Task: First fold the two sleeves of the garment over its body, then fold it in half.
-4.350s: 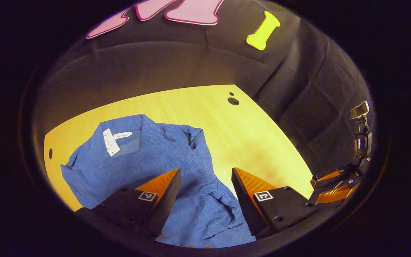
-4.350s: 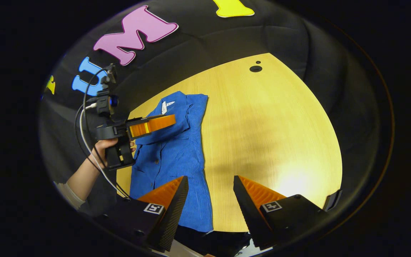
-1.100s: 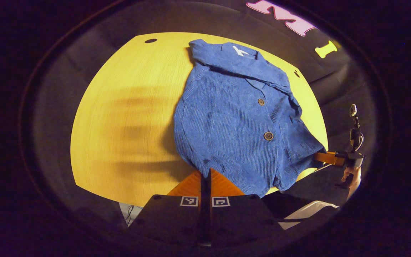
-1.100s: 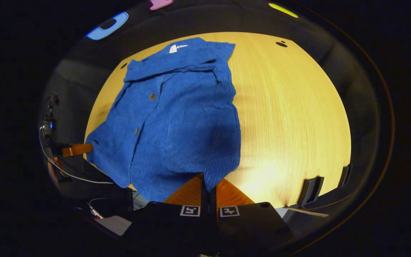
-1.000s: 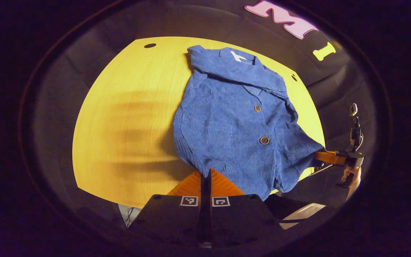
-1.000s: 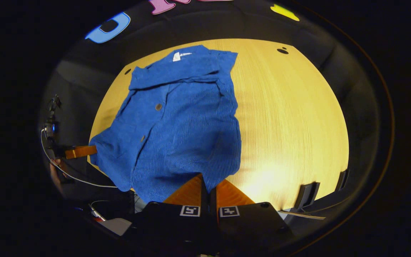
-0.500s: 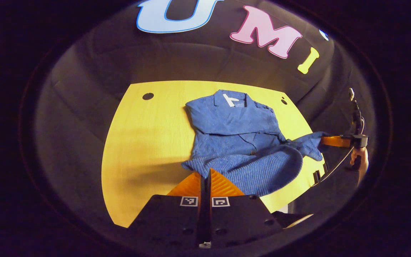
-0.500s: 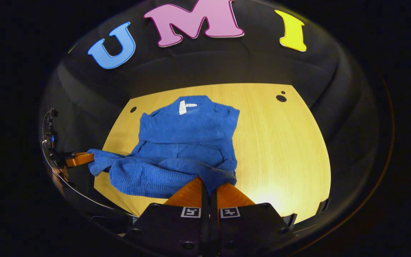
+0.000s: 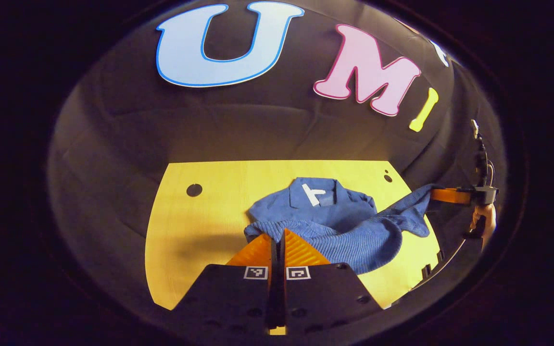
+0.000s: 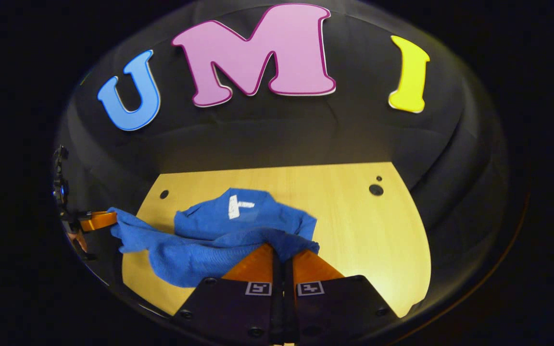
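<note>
A blue ribbed shirt (image 9: 334,221) lies on the yellow table (image 9: 200,226), collar and white tag at the far side. Its near hem is lifted and hangs in a sagging band above the body. My left gripper (image 9: 278,235) is shut on one hem corner; the same gripper appears at the left of the right gripper view (image 10: 98,220), held by a hand. My right gripper (image 10: 283,250) is shut on the other hem corner of the shirt (image 10: 219,240), and it appears at the right of the left gripper view (image 9: 443,195).
The table (image 10: 363,230) has small dark holes (image 10: 376,190) near its far corners. The black cloth wall stands close behind the table's far edge. Bare tabletop lies to either side of the shirt.
Both grippers closed on the hem corners, then lifted them and carried them toward the collar. The shirt's lower half now rises off the table and folds over the upper half.
</note>
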`<state>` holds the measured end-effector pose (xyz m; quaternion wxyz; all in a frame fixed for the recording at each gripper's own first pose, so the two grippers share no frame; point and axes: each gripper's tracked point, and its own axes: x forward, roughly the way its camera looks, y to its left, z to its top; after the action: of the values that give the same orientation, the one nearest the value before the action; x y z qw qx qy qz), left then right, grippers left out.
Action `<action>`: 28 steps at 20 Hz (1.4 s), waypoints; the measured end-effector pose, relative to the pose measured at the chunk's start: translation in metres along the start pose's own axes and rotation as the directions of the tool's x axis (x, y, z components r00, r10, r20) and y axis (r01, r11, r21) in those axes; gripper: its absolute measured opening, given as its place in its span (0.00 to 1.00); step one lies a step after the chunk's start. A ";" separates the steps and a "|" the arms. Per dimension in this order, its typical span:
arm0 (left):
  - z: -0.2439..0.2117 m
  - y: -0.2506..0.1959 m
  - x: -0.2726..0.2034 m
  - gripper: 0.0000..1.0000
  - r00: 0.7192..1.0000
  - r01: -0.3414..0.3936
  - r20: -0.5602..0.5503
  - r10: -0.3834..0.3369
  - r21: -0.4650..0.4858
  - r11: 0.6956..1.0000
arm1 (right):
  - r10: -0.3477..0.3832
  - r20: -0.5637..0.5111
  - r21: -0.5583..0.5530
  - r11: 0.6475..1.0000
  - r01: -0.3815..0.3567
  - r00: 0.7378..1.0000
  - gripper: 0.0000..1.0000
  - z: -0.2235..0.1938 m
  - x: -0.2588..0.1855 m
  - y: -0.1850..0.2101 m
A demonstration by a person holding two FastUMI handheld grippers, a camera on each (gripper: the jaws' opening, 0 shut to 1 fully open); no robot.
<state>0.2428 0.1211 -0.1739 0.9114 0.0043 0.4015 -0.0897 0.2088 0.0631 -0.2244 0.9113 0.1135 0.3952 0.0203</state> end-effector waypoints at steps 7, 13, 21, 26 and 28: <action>0.017 0.016 0.144 0.00 0.970 -0.137 -0.198 0.140 0.028 0.990 | 0.022 -0.161 0.025 1.000 -0.018 0.987 0.04 -0.023 0.160 -0.005; 0.022 0.024 0.202 0.00 0.961 -0.194 -0.195 0.194 0.022 0.981 | 0.005 -0.176 0.061 0.998 0.005 0.984 0.05 -0.036 0.221 -0.022; 0.047 0.027 0.211 0.84 0.965 -0.259 -0.045 0.260 0.017 0.966 | -0.043 -0.054 -0.007 0.999 0.043 0.998 0.81 -0.012 0.222 -0.049; 0.064 0.016 0.192 0.85 0.964 -0.263 0.038 0.262 0.023 0.964 | -0.031 0.058 -0.066 0.997 0.035 0.998 0.89 0.016 0.193 -0.031; 0.070 0.009 0.181 0.85 0.961 -0.270 0.068 0.268 0.017 0.963 | -0.028 0.099 -0.087 0.996 0.037 0.995 0.97 0.025 0.179 -0.023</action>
<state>0.4148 0.0958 -0.2599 0.9277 0.0678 0.3660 0.0295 0.3485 0.0586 -0.3407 0.9339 0.0675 0.3506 0.0174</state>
